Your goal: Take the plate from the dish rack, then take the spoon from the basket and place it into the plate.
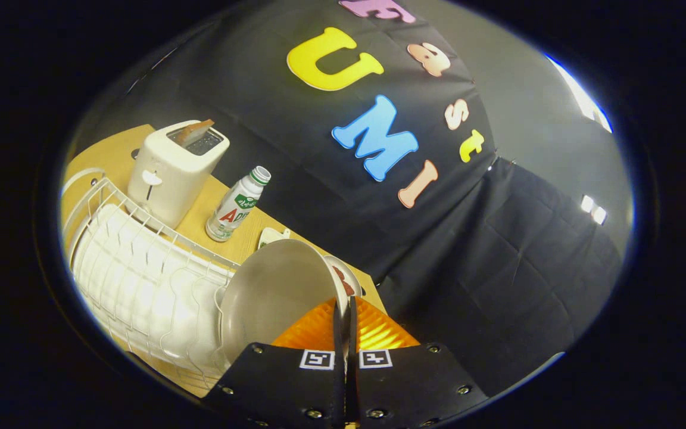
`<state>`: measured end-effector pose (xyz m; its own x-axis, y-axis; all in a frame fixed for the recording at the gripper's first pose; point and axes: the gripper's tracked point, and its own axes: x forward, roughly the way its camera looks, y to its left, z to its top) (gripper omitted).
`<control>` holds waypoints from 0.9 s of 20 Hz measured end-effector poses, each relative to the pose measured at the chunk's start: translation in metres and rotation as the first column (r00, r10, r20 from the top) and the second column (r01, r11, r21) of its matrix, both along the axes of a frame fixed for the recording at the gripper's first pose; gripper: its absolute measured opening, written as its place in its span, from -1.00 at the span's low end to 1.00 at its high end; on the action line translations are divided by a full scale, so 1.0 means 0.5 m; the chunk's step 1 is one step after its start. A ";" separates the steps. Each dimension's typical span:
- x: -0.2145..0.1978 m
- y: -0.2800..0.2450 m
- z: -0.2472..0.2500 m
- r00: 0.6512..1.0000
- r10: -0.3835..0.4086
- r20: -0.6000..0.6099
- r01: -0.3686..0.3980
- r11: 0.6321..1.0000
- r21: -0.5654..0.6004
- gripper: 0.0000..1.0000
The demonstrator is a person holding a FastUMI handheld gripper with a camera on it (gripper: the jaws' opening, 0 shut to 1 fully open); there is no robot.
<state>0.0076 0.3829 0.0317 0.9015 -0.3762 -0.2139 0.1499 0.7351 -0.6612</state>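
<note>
Gripper (345, 307) first: my 2 black fingers are pinched almost all the way together, with just a thin gap, and the rim of the plate (271, 292) sits between them. Both fingers press on that rim, so I am holding the plate. It is round, smooth and pale grey-white, shaped like a shallow bowl, and I see it tilted up on its edge. It hangs just over the near end of the dish rack (140, 268).

That rack is made of thin white wire, bent into many rows of little loops, and it sits on a white tray. Both rest on a light wooden table (114, 149).

I see 2 small square black-and-white markers on the flat black body of my gripper, with a bright orange ribbed part just ahead of them.

Beyond the rack stands a cream toaster (173, 170), boxy with round corners, and a brown slice of bread (194, 131) pokes out of its top slot. Next to it is a small plastic bottle (237, 205) with a white cap and a green and red label. Just past the plate I can see a bit of a white dish (346, 277) with something dark red in it, but I cannot tell what it is.
</note>
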 end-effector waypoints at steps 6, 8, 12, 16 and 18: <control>0.003 0.020 0.016 0.999 0.042 0.012 -0.039 0.983 -0.181 -0.98; 0.003 0.018 0.046 0.998 0.041 0.045 -0.027 0.963 -0.268 -0.99; -0.010 0.036 0.042 0.998 0.056 0.033 -0.047 0.971 -0.236 -0.99; -0.032 0.036 0.063 0.996 0.073 0.056 -0.060 0.976 -0.211 -0.99; -0.052 0.032 0.072 0.995 0.079 0.059 -0.067 0.980 -0.190 -0.99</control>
